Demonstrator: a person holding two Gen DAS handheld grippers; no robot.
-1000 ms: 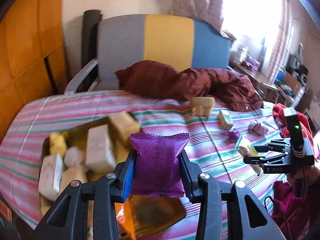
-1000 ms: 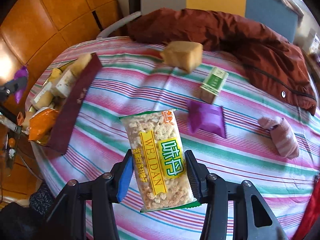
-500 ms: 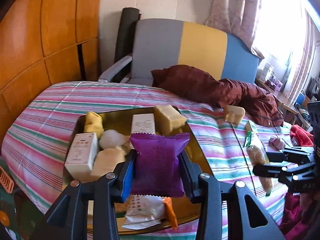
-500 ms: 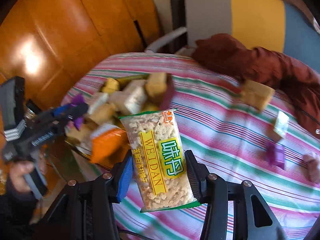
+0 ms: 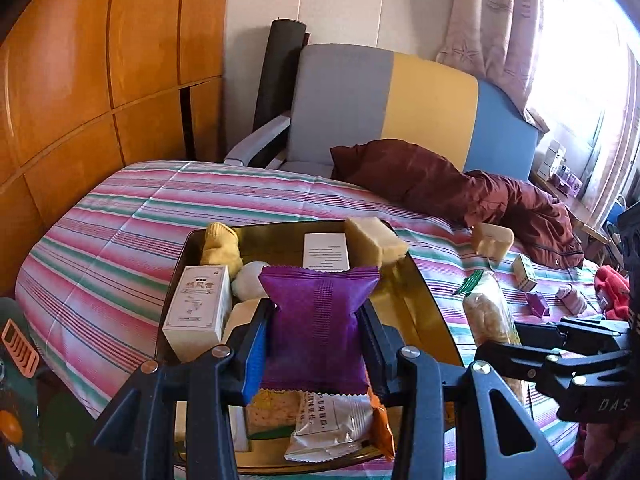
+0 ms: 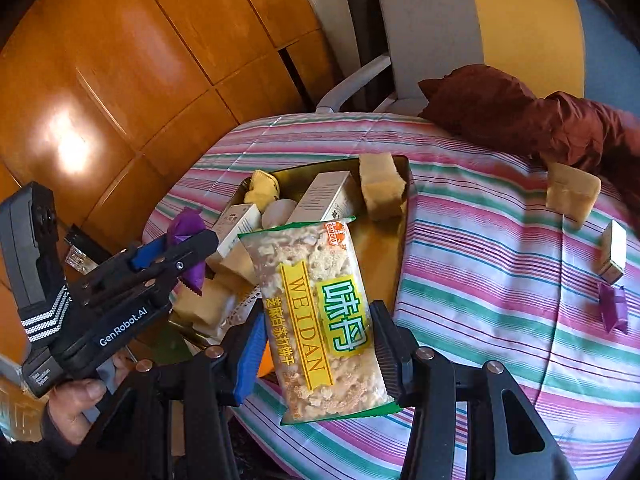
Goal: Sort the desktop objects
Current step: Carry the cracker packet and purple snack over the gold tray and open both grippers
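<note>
My left gripper (image 5: pixel 316 314) is shut on a purple snack packet (image 5: pixel 316 344) and hangs over the near end of the gold tray (image 5: pixel 280 226). The tray holds a white box (image 5: pixel 198 304), a yellow sock (image 5: pixel 220 240), a tan block (image 5: pixel 374 240) and a white wrapper (image 5: pixel 332 424). My right gripper (image 6: pixel 320 332) is shut on a clear rice-cracker packet (image 6: pixel 316 280) above the tray's right edge (image 6: pixel 404 216). In the right wrist view the left gripper (image 6: pixel 176 256) sits lower left, held by a hand.
On the striped cloth right of the tray lie a tan block (image 6: pixel 572 192), a small green-white box (image 6: pixel 614 252), another purple packet (image 6: pixel 614 308) and a pink sock (image 5: pixel 572 298). A maroon jacket (image 5: pixel 440 176) lies at the back, before a chair (image 5: pixel 384 96).
Both grippers have swung left toward the tray with their packets still held. The right gripper has come close beside the left one.
</note>
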